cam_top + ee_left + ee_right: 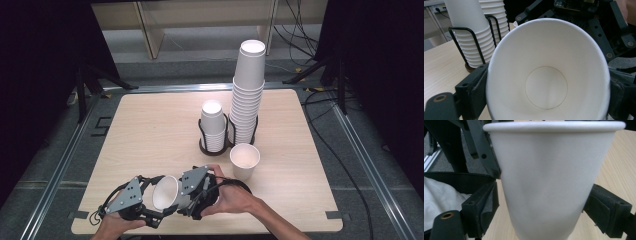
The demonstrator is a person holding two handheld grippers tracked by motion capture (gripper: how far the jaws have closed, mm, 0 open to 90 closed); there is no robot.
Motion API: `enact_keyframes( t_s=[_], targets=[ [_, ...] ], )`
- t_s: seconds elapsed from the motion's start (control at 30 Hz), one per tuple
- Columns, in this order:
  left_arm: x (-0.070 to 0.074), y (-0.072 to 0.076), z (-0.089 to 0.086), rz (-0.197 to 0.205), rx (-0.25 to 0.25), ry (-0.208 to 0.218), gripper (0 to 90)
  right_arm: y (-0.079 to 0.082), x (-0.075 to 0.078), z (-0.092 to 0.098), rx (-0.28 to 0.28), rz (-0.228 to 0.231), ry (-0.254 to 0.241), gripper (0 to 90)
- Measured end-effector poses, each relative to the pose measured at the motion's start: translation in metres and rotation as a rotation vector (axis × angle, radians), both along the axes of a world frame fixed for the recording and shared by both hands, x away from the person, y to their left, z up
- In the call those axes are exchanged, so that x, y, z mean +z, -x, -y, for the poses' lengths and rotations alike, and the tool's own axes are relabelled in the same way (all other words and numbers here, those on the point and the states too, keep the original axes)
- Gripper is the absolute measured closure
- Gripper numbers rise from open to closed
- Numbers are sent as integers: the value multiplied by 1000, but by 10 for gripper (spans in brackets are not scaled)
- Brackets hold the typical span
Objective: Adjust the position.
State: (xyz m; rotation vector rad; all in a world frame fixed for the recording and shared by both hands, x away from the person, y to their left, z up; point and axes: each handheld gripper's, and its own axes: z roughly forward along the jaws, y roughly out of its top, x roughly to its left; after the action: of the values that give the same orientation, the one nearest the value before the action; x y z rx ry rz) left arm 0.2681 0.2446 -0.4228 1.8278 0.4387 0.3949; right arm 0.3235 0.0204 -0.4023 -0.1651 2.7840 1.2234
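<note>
A white paper cup (166, 192) lies on its side just above the table's front edge, mouth toward the left. My left gripper (156, 196) is shut on its rim; in the left gripper view I look straight into the cup (546, 82), whose mouth is squeezed slightly oval between the jaws of the left gripper (547, 97). My right gripper (181, 197) comes in from the right. In the right gripper view, the right gripper (541, 205) straddles the lower body of the cup (549, 177). One pad (596, 202) touches the wall; the other pad (489, 202) stands a sliver off it.
A black wire holder (202, 145) at mid-table carries a short stack of cups (212, 125) and a tall stack (247, 95). A single upright cup (244, 160) stands just in front of it, close to my right hand. The wooden table (150, 125) ends near my wrists.
</note>
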Motion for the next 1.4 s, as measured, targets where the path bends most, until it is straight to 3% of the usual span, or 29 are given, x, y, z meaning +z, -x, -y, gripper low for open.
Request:
enact_keyframes(
  t_s=[0.1,0.23,0.27,0.37,0.4,0.47,0.77,0.87,0.93,1.1,1.4],
  targets=[
    [0,0,0,0,-3,1,107,0,-2,-1,-6,-26,5,179],
    [1,0,0,2,-10,1,107,-2,-4,-2,1,-14,2,191],
    [0,0,0,4,-12,0,107,-1,-5,-1,-4,-40,3,203],
    [0,0,0,5,-15,11,108,-3,-4,-1,3,-26,-1,210],
    [0,0,1,6,-18,36,108,-4,-4,0,2,-32,-4,208],
    [1,1,0,5,-15,18,108,-4,-5,-1,7,-41,-15,208],
    [1,0,-2,5,-24,33,106,-4,-8,-1,16,-56,-31,233],
    [-1,-1,-3,-6,-25,74,89,-6,-7,0,30,-42,-43,235],
    [-2,-1,-3,-7,-28,93,80,-5,-6,1,25,-70,-50,235],
    [-3,-2,-3,1,-34,133,79,-5,-5,3,22,-71,-55,238],
    [1,0,-7,16,-19,155,78,-6,-3,8,5,-57,-75,241]
  ],
)
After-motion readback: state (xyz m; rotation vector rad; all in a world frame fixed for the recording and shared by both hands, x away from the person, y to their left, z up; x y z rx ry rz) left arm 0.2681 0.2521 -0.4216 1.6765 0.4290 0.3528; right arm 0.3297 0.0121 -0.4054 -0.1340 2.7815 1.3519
